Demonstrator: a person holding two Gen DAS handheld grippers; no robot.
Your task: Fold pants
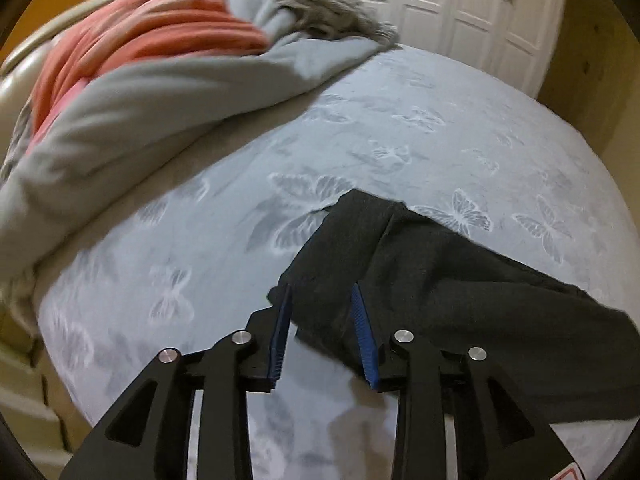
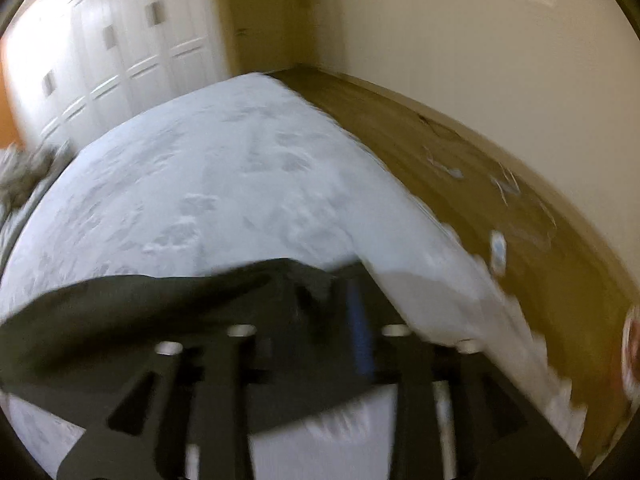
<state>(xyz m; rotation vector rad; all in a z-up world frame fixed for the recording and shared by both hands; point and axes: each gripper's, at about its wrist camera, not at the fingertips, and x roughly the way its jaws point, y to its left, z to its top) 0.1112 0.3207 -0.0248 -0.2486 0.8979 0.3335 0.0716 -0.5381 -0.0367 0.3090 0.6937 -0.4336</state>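
Dark charcoal pants (image 1: 440, 296) lie on the pale blue butterfly-print bed sheet (image 1: 360, 140), stretching from the middle to the lower right of the left wrist view. My left gripper (image 1: 321, 294) hovers over their near end, its blue pads (image 1: 362, 332) well apart; the cloth shows between them, not pinched. In the blurred right wrist view the pants (image 2: 140, 312) run in from the left and drape over the left finger of my right gripper (image 2: 324, 284). Its jaws stand apart and one blue pad (image 2: 360, 332) is bare.
A heap of grey and coral bedding (image 1: 140, 64) fills the far left of the bed. White wardrobe doors (image 1: 460, 12) stand behind. On the right the sheet's edge (image 2: 460, 280) drops to a wooden floor (image 2: 480, 168) with small scattered items, and a cream wall beyond.
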